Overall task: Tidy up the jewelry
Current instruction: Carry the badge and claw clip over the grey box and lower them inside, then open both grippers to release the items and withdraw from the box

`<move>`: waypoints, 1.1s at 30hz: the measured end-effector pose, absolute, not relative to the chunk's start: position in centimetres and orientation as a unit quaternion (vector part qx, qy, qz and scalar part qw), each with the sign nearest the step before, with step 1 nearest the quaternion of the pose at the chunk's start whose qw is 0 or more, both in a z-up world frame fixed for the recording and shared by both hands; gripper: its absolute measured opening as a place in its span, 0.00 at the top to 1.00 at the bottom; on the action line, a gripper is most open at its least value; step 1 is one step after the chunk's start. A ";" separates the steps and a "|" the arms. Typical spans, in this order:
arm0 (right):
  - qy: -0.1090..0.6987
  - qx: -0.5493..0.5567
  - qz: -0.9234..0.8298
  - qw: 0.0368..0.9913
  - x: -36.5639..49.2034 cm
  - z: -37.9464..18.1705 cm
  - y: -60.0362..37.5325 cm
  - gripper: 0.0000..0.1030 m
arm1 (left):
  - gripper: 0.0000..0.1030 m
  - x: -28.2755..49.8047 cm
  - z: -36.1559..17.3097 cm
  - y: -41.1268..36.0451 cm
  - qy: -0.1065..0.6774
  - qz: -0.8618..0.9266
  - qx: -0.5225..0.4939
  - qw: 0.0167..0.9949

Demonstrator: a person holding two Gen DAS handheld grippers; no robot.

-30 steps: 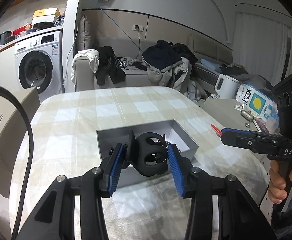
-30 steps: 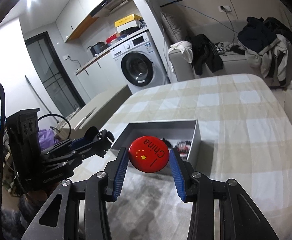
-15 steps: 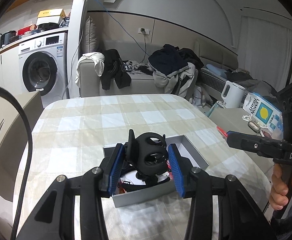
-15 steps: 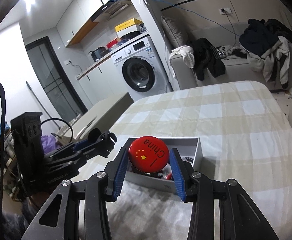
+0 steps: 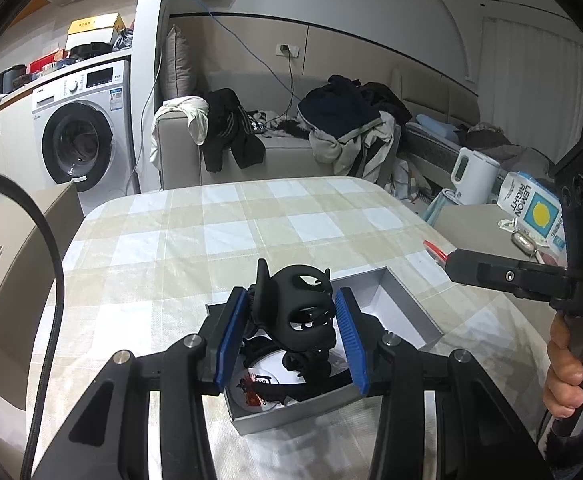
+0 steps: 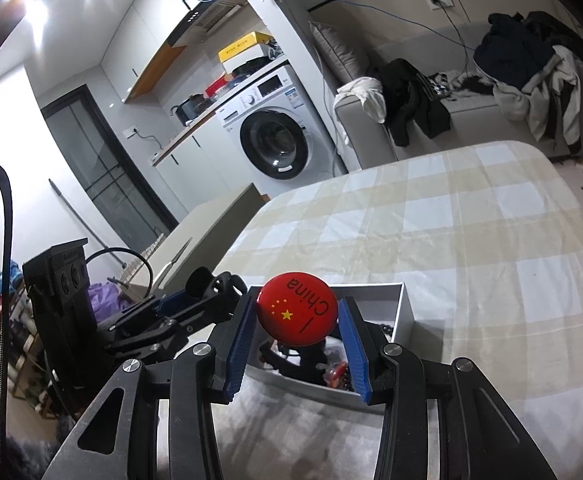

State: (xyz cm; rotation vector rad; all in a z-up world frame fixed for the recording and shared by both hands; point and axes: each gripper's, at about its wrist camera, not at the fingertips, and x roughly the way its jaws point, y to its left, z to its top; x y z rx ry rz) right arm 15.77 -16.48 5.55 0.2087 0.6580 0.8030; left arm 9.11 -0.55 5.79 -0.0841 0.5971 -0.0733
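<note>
My left gripper (image 5: 289,316) is shut on a black hair claw clip (image 5: 295,304) and holds it above the near end of an open grey box (image 5: 407,312). The box holds a round white badge (image 5: 259,384) and dark jewelry pieces. My right gripper (image 6: 297,320) is shut on a round red badge (image 6: 297,312) with yellow stars and the word China, above the same box (image 6: 405,312). The left gripper with the clip shows in the right wrist view (image 6: 211,284). The right gripper's finger shows in the left wrist view (image 5: 503,276).
The box lies on a table with a beige checked cloth (image 5: 251,224). Beyond it stand a sofa with heaped clothes (image 5: 331,120) and a washing machine (image 5: 79,128). A white kettle (image 5: 473,174) and a lemon carton (image 5: 531,208) stand on a side surface at right.
Both grippers have drawn back and up from the box, each still holding its item. The box now sits lower and nearer in both views.
</note>
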 end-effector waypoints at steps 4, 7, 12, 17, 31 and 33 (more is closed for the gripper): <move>0.322 0.102 0.380 0.861 16.5 4.9 -16.3 0.60 | 0.62 9.6 5.2 -0.6 0.303 -0.034 -0.040 0.952; 0.328 0.104 0.377 0.860 17.1 4.6 -16.1 0.60 | 0.62 9.9 4.8 -0.4 0.310 -0.032 -0.044 0.949; 0.336 0.105 0.374 0.858 17.9 4.0 -15.8 0.60 | 0.62 10.3 4.3 -0.3 0.319 -0.029 -0.047 0.946; 0.346 0.106 0.373 0.854 18.3 3.4 -15.5 0.60 | 0.62 10.6 3.9 -0.4 0.326 -0.028 -0.046 0.944; 0.367 0.108 0.371 0.846 19.1 2.0 -15.0 0.60 | 0.62 11.1 2.7 -0.1 0.342 -0.024 -0.048 0.938; 0.369 0.108 0.370 0.846 19.2 2.0 -14.9 0.60 | 0.62 11.1 2.7 -0.1 0.342 -0.022 -0.047 0.938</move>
